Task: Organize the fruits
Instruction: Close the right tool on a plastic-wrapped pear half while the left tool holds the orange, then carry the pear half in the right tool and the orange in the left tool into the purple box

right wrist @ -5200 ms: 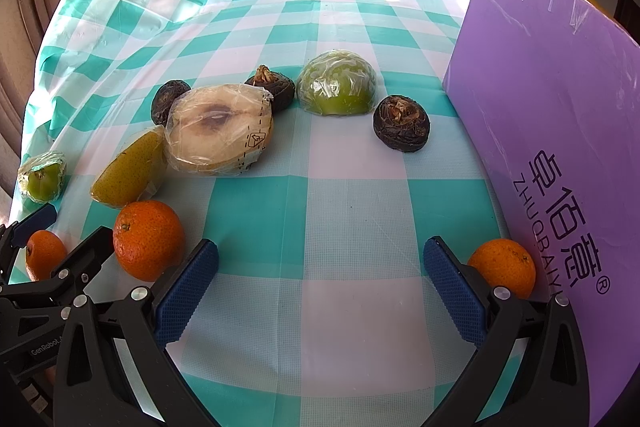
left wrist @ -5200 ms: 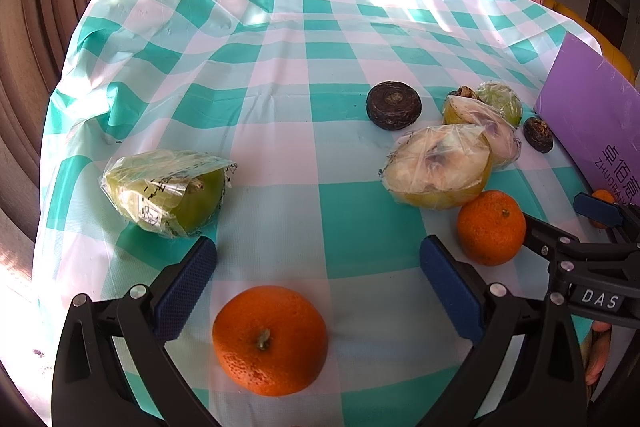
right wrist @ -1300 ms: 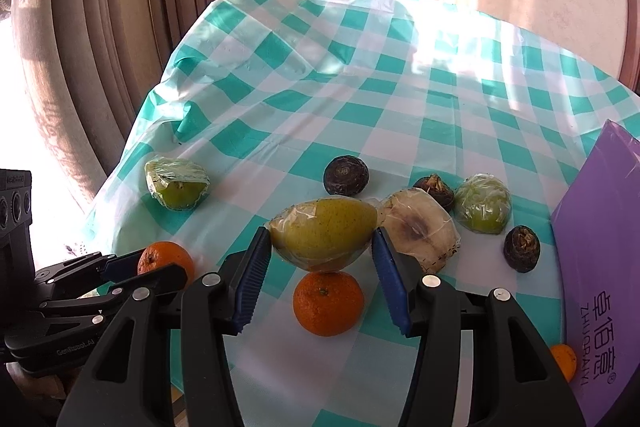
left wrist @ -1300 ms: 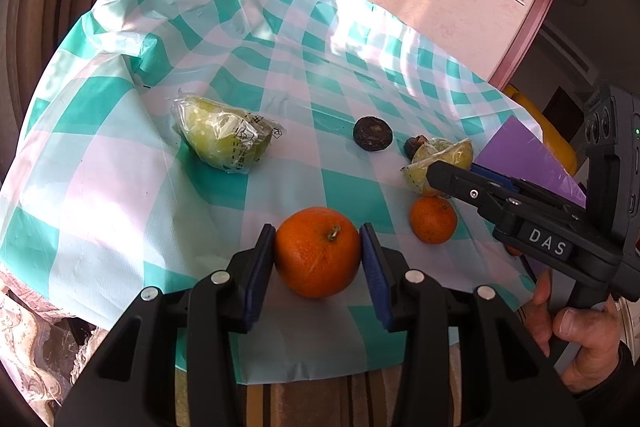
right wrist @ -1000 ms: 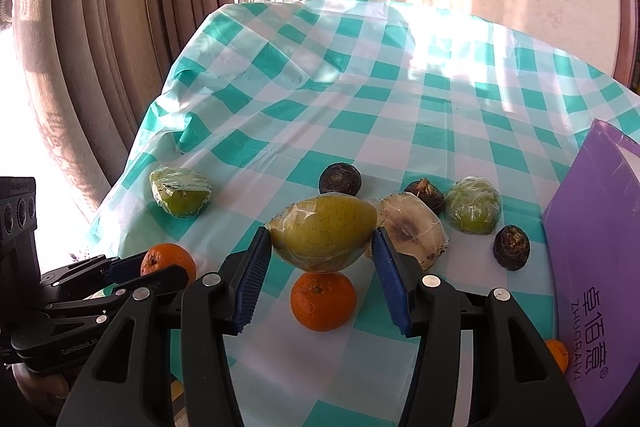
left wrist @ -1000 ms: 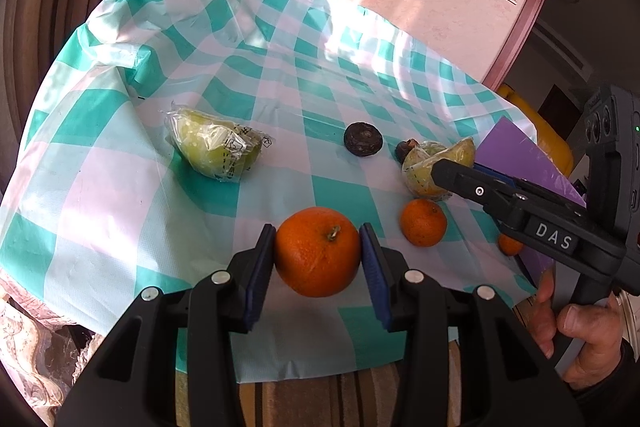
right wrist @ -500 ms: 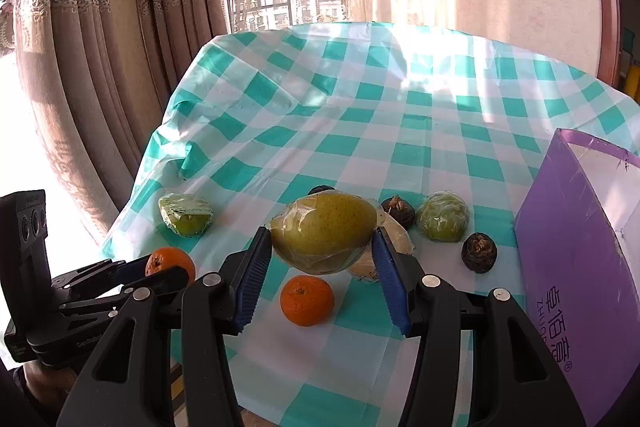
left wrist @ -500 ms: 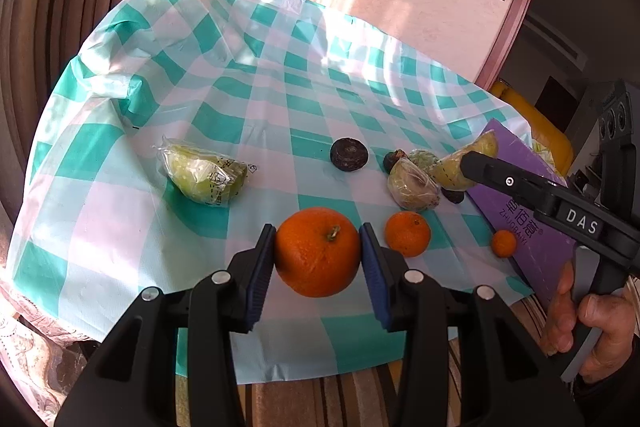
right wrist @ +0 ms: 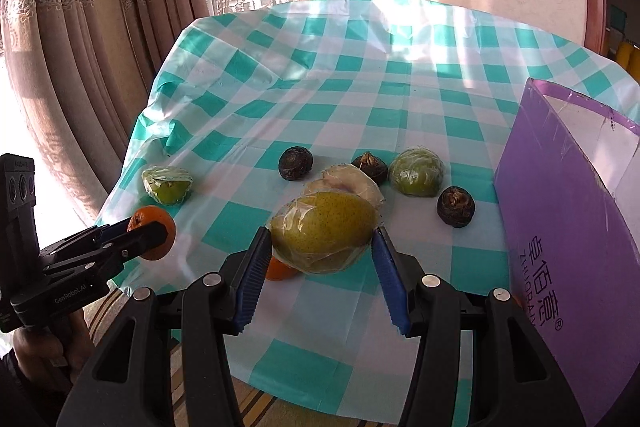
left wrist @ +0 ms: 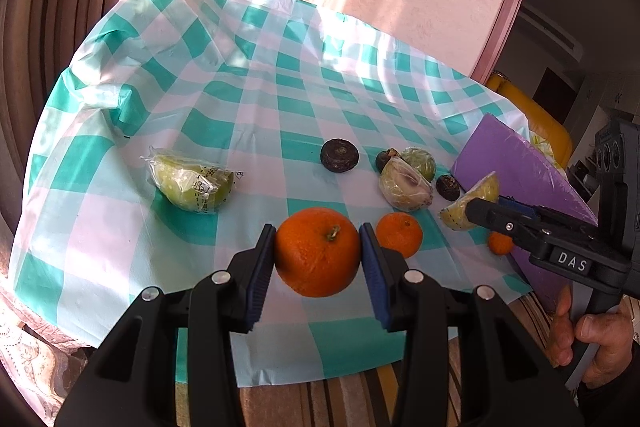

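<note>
Left gripper (left wrist: 319,254) has its blue pads pinching a big orange (left wrist: 318,251) from both sides, lifted clear of the checked tablecloth (left wrist: 256,99) near the table's front edge — stem facing up. Right gripper (right wrist: 322,259) is clamped on a wrapped yellow-green pear (right wrist: 324,231), also held in the air, just above a small orange (right wrist: 280,271) on the cloth. Behind the pear lies a wrapped pale fruit half (right wrist: 348,183), with a wrapped green fruit (right wrist: 416,171) beside it and three dark brown round fruits (right wrist: 295,163) scattered around them. Off to the left sits another wrapped green piece (right wrist: 167,185), well apart from the cluster. On the right stands a purple box (right wrist: 576,227), open at the top — one more small orange (left wrist: 499,243) rests against its base in the left view.
</note>
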Motion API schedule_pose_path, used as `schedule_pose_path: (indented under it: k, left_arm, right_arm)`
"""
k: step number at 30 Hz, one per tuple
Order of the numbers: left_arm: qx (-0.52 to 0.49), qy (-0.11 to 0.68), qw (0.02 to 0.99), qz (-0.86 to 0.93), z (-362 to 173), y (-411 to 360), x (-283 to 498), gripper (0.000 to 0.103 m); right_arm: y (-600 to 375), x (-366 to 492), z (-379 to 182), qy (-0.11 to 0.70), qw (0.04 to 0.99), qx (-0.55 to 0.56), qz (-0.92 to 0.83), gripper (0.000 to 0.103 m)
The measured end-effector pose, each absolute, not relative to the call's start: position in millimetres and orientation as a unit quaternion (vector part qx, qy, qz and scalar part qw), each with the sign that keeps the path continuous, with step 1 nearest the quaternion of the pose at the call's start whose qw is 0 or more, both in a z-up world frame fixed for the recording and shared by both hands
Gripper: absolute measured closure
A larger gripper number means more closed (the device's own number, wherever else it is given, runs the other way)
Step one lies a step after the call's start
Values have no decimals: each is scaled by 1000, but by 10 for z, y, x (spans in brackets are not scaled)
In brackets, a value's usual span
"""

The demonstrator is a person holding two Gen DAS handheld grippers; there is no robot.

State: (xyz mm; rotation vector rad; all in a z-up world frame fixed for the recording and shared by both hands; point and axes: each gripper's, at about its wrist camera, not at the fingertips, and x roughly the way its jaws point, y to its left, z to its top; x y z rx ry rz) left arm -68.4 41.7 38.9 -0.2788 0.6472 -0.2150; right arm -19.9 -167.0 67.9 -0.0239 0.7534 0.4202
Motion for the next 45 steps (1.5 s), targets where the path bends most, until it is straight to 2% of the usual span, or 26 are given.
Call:
schedule_pose_path:
  k: [3,8,13,15,19,21,22,23,27,35,45]
  left_arm:
    - [-133,320,932,-108,375,391,-679,61]
    - [-129,323,931,-113,371,363,-678,61]
    - [-128,323,931,-113,370,354,-672,61]
    - [-127,324,931,-113,374,343,-676,61]
    - [-125,326,930,-113,386,336,-683,61]
    - [-122,326,931,-114,395,325,-687,61]
    - [-117,326,931,-116,418,305,-687,61]
    - [-111,325,932,-118,456,278,-691,61]
    - [-87,309,937,-138,742,125,-688,61]
    - [-44,266,948,-171,1262,-226,-643,61]
    - [-26,242,950,-195,1579,-521,-652,61]
  right_arm:
    - [-1742,-209,468,414,887,-12,202,52]
    - [-1741,-239,318,453,868,-29,202,50]
    - [-1724,-216,291,453,867,-33,204,48]
    - [-1717,-182,285,454,868,-35,199,35]
    - [-1700,-144,333,440,877,-44,189,22]
    - [-1673,-130,340,436,878,-53,190,23]
    - [-1657,-124,327,439,875,-56,194,26]
    - [-1641,-122,305,443,873,-60,197,36]
    - [-1576,-160,263,444,868,-76,207,44]
    - [-1689,-268,369,428,876,-58,216,47]
    - [-2019,-482,981,359,906,-7,225,47]
